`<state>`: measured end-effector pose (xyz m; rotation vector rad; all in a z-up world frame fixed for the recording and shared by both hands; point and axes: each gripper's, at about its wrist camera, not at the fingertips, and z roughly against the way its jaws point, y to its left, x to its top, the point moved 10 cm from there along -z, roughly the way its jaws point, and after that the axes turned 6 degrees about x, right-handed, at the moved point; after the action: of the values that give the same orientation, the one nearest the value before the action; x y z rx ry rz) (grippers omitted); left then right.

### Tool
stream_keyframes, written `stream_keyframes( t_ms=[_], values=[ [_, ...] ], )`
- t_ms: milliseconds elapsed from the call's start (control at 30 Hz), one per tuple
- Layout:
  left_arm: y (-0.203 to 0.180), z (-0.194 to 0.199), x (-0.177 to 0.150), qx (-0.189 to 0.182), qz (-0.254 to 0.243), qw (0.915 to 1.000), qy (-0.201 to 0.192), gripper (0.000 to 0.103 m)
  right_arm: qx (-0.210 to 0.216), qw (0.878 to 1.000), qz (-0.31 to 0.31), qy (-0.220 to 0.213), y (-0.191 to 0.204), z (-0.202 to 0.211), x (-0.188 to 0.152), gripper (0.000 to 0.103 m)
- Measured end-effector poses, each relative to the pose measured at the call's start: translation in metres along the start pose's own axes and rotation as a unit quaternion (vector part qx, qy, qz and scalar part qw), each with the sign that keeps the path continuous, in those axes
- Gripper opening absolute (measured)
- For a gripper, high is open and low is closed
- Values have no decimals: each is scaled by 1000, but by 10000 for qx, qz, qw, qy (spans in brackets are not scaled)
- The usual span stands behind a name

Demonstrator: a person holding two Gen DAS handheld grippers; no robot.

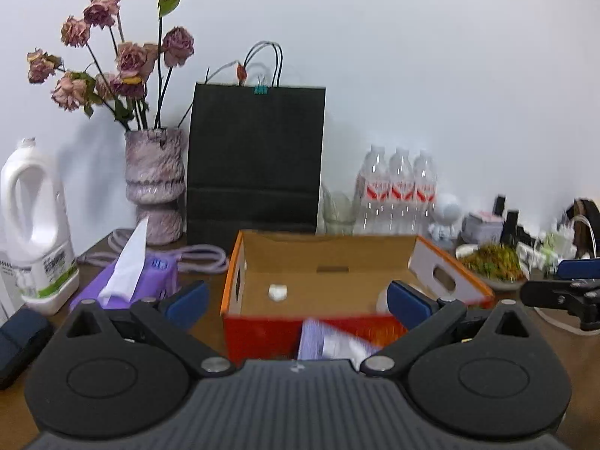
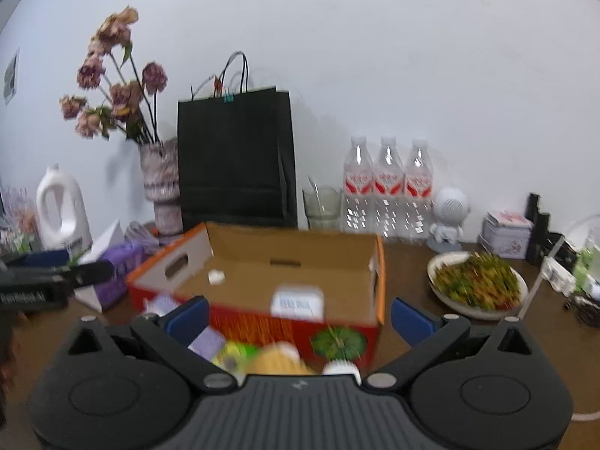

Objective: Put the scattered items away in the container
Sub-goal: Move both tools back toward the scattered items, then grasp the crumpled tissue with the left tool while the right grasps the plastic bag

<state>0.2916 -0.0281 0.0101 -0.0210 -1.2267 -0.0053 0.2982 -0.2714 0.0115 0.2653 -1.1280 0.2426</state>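
An open cardboard box (image 1: pixel 240 281) with red-orange sides stands on the brown table; it also shows in the right wrist view (image 2: pixel 378 281). Inside lie a small white lump (image 1: pixel 277 292) and a white labelled packet (image 2: pixel 298 302). In front of the box lie a purple-white packet (image 1: pixel 330 343), a yellow-green item (image 2: pixel 234 356), a yellow item (image 2: pixel 279 363) and a white cap (image 2: pixel 341 369). My left gripper (image 1: pixel 298 300) is open and empty, facing the box. My right gripper (image 2: pixel 300 317) is open and empty above the front items.
Behind the box stand a black paper bag (image 1: pixel 255 161), a vase of dried roses (image 1: pixel 155 183), water bottles (image 2: pixel 388 187) and a glass (image 2: pixel 322 204). A purple tissue pack (image 1: pixel 150 277) and white jug (image 1: pixel 33 225) are left; a plate of food (image 2: pixel 476 285) is right.
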Motion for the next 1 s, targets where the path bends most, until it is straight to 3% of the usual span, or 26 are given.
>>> stream_keyframes(
  t_ms=[233,467,700,867,1000],
  values=[
    [4,13,-56,-108,-68,9987,492,103,-108,9975,-212,669,-9,10,-75,103],
    [3,9,-102,-34,72,9956,936,103,-334,9945,-439,889,-15,9,-125,103],
    [-14,10,-73,-54,-50,9985,547,103,-402,9956,-301,790,-12,8,-124,103],
    [-37,-2,-58,-238,-74,9985,498,103,-511,9947,-402,799,-17,0,-121,103],
    [-52,-16,-57,-307,-156,9978,573,94,-490,9947,-417,803,-17,-4,-120,103]
  ],
)
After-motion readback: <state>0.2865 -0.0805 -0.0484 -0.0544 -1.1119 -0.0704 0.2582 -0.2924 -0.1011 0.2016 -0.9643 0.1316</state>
